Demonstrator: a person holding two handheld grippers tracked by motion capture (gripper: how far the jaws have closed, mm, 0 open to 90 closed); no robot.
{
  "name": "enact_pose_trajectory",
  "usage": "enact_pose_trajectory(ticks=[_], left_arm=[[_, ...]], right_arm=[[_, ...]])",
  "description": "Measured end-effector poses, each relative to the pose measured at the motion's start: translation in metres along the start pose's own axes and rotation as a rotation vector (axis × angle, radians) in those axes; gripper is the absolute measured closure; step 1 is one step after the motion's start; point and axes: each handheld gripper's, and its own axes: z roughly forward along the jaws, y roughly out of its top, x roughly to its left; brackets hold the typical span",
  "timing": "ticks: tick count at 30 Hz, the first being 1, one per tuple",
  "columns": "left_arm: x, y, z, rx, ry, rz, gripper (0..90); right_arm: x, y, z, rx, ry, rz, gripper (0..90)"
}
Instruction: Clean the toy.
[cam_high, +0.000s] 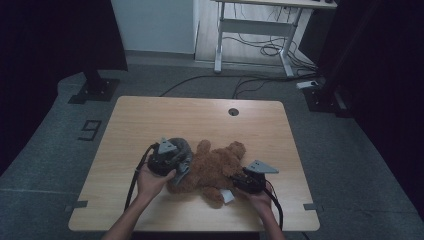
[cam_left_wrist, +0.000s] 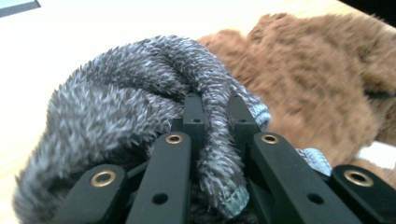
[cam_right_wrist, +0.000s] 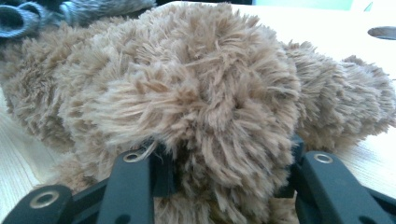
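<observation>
1. Two grippers are working: the left gripper (cam_left_wrist: 212, 140) is pinching a fuzzy grey knitted garment (cam_left_wrist: 135, 107) tightly, beside the bear.
2. The right gripper (cam_right_wrist: 224, 172) is clamping the shaggy brown plush teddy bear (cam_right_wrist: 196, 93) lying mid-table (cam_high: 150, 120).

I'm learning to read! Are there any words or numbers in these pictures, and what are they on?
"9": a big dark number marked on the grey floor, left of the wooden table.
White tag on the brown teddy bear: too small to read.
Nothing to read on the grey fuzzy cloth or on either gripper.
</observation>
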Motion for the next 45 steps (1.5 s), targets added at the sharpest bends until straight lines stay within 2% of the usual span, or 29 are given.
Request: enact_pose_trajectory(ticks=[5, 8, 11, 13, 19, 22, 28, 31, 33, 34, 35, 36, 37, 38, 42, 45], left_arm=[[0.021, -0.016, -0.005, 0.033, 0.033, -0.043, 81.4], [0.033, -0.031, -0.002, 0.069, 0.033, -0.091, 81.4], [0.042, -0.049, 0.003, 0.079, -0.018, -0.167, 81.4], [0.042, -0.054, 0.007, 0.081, -0.032, -0.19, 81.4], [0.044, -0.051, 0.015, 0.046, -0.119, -0.305, 82.5], [0.044, -0.05, 0.019, 0.011, -0.148, -0.34, 83.0], [0.046, -0.033, 0.022, -0.023, -0.15, -0.344, 83.4], [0.05, -0.016, 0.02, -0.071, -0.139, -0.331, 83.3], [0.053, -0.01, 0.021, -0.098, -0.135, -0.324, 83.0], [0.054, -0.009, 0.023, -0.11, -0.179, -0.338, 82.9], [0.053, -0.01, 0.027, -0.113, -0.243, -0.355, 82.6], [0.047, -0.01, 0.029, -0.106, -0.232, -0.329, 82.3], [0.041, -0.009, 0.03, -0.109, -0.197, -0.289, 82.3], [0.037, -0.009, 0.029, -0.111, -0.181, -0.271, 82.3], [0.032, -0.007, 0.023, -0.102, -0.182, -0.257, 82.0], [0.029, -0.003, 0.017, -0.093, -0.172, -0.231, 81.9]], right_arm=[[0.0, 0.0, 0.0, -0.003, -0.007, 0.001, 54.5], [0.0, 0.0, 0.0, -0.003, -0.006, 0.0, 54.8], [-0.001, 0.0, 0.0, -0.001, 0.003, 0.004, 55.8], [-0.001, 0.0, 0.001, -0.002, 0.006, 0.008, 56.8], [0.002, 0.005, 0.001, 0.0, 0.009, -0.03, 61.1], [0.002, 0.007, 0.001, -0.013, 0.018, -0.036, 62.1], [0.004, 0.019, 0.003, -0.077, 0.019, -0.095, 63.0], [0.004, 0.029, 0.006, -0.141, -0.019, -0.169, 62.9], [0.002, 0.029, 0.008, -0.172, -0.036, -0.211, 62.5], [0.0, 0.028, 0.011, -0.164, -0.042, -0.224, 62.1], [-0.002, 0.025, 0.013, -0.144, -0.048, -0.234, 61.6], [-0.002, 0.021, 0.017, -0.119, -0.048, -0.238, 61.4], [-0.002, 0.016, 0.019, -0.111, -0.052, -0.235, 61.5], [-0.003, 0.013, 0.019, -0.112, -0.05, -0.224, 61.5], [-0.008, 0.003, 0.012, -0.084, -0.028, -0.204, 61.5], [-0.008, -0.001, 0.008, -0.076, -0.018, -0.208, 61.4]])
